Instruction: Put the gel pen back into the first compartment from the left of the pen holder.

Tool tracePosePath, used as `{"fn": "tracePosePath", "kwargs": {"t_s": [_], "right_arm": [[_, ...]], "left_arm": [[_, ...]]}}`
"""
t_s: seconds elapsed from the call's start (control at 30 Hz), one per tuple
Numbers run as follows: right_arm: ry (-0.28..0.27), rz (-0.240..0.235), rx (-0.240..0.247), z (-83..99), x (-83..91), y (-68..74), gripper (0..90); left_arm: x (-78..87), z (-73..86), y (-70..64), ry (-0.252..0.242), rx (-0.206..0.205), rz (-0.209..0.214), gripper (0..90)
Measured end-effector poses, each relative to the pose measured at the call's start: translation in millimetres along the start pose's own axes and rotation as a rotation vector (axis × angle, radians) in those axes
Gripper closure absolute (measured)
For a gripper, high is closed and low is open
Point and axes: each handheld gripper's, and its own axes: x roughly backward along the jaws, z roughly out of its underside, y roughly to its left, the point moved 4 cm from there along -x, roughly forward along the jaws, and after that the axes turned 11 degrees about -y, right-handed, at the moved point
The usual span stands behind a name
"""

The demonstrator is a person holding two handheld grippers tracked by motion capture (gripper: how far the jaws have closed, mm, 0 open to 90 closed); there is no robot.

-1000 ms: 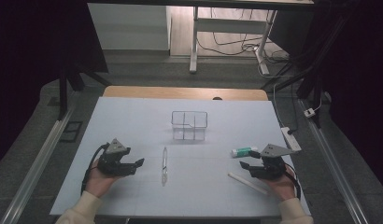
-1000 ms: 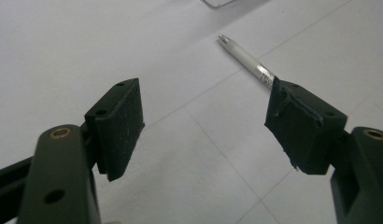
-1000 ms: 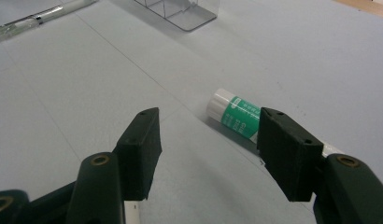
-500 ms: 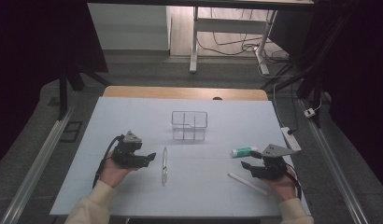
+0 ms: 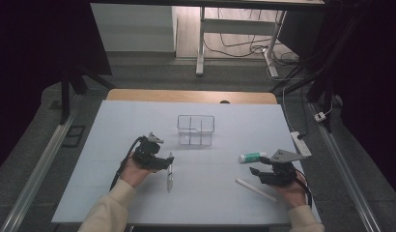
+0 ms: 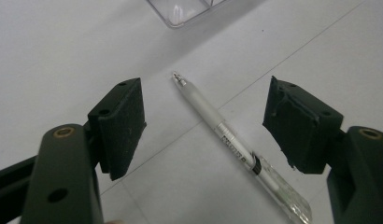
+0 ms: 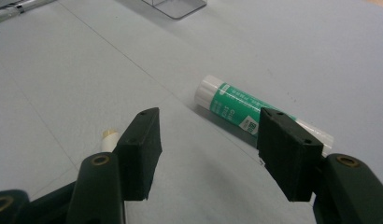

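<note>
My left tongs [image 6: 203, 126] gaped open astride the clear plastic pen [image 6: 236, 144] lying at frame centre on the table [image 5: 215, 193], needing only to drop and close, while my right tongs [image 7: 208, 149] waited open.

Both hand-held units, the left gripper [image 5: 163, 163] and right gripper [image 5: 254, 172], are black with flat padded jaws, brass-coloured pivot screws and trailing black cables, the right one topped by a grey three-cornered plate; cream sleeves [image 5: 109, 209] worn.
</note>
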Motion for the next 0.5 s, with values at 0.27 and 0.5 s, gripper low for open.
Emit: {"fn": "tracePosePath", "kwargs": {"t_s": [0.27,0.5], "right_arm": [[0.008,0.004,0.001,0.8,-1.0,0.7,39.8],[0.01,0.007,0.002,1.1,-0.6,0.0,39.8]], "left_arm": [[-20.7,0.0,0.4,0.055,0.011,-0.018,31.9],[-31.6,-1.8,-0.1,0.089,0.005,-0.03,34.8]]}}
